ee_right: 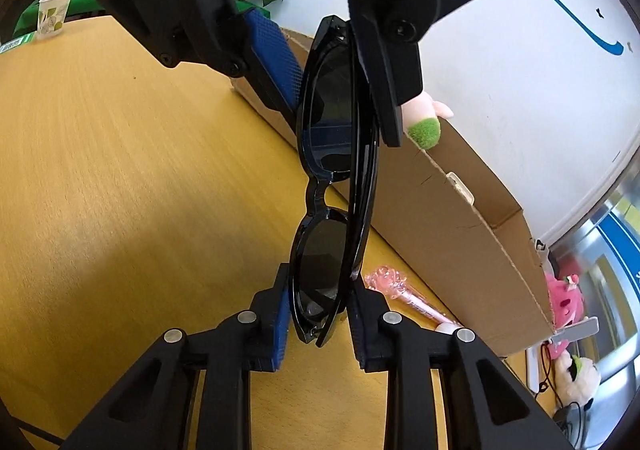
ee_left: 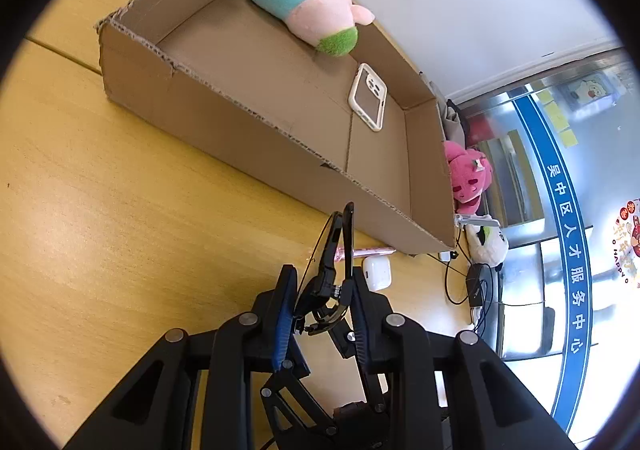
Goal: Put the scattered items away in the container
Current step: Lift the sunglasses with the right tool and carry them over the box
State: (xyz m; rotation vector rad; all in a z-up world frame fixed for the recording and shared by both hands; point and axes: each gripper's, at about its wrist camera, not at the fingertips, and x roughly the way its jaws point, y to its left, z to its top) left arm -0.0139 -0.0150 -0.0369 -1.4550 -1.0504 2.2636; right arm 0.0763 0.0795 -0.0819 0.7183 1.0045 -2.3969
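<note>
Clearly the risk now sits in the shared grip: both sets of tongs clench the same folded sunglasses (ee_right: pixel 332 178), one lens end each, so if the two hands drift apart or twist against each other the thin bridge could bend or snap, and if one lets go carelessly the glasses could swing and drop onto the worktop (ee_right: pixel 120 170) short of the cardboard box (ee_left: pixel 280 90). The right tongs (ee_right: pixel 320 326) clamp the near lens between their pads, with nothing to spare at the tip, so a slip there looks possible. The left tongs (ee_right: pixel 340 62) reach in from above in the right-hand view, pinching the far lens. Both point forward and downward at a moderate slant, facing each other along the frame, above the worktop just in front of the box. Inside the box already lie a plush toy (ee_left: pixel 304 6) and a phone (ee_left: pixel 368 96); a pink pen (ee_right: pixel 404 298) and a white earbud case (ee_left: pixel 376 272) wait outside beside its wall.
</note>
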